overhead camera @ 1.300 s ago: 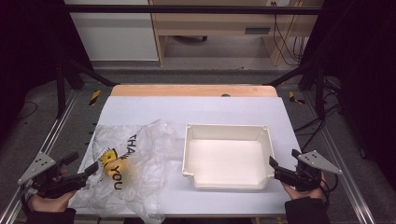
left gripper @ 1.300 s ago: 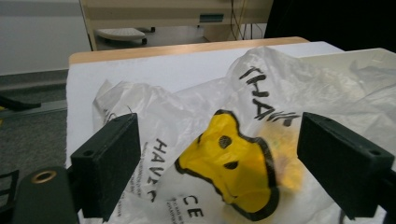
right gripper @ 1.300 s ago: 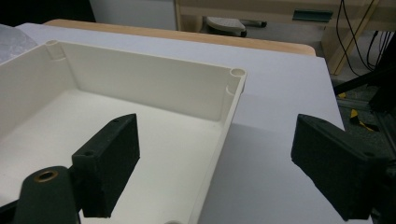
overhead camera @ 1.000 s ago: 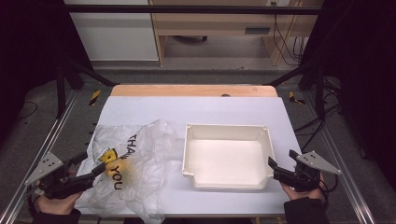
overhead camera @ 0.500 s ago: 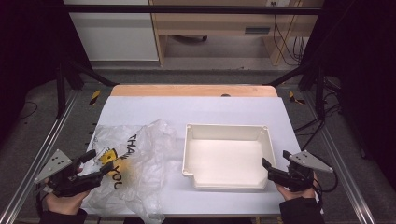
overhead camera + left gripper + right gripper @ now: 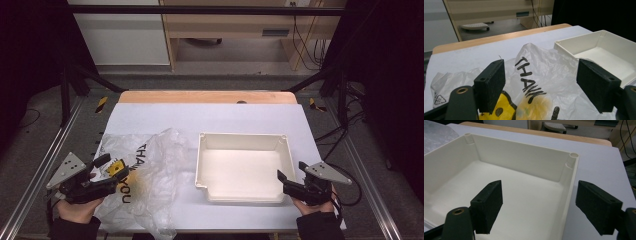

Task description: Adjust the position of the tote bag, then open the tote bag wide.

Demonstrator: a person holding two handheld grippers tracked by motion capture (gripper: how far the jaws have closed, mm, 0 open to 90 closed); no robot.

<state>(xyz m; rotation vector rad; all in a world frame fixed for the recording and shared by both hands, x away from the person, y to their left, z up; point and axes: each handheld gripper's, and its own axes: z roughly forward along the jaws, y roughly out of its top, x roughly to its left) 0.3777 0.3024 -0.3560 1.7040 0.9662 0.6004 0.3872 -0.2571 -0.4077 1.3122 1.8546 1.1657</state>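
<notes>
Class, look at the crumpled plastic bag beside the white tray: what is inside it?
Through the plastic bag a yellow shape shows faintly. The film blurs it, so what it is cannot be told.

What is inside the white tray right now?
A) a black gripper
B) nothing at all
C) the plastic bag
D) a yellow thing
B: in the high view the white tray shows only its bare pale floor, the plastic bag lies crumpled on the table to its left, and both the left gripper and the right gripper sit outside its walls.
</notes>
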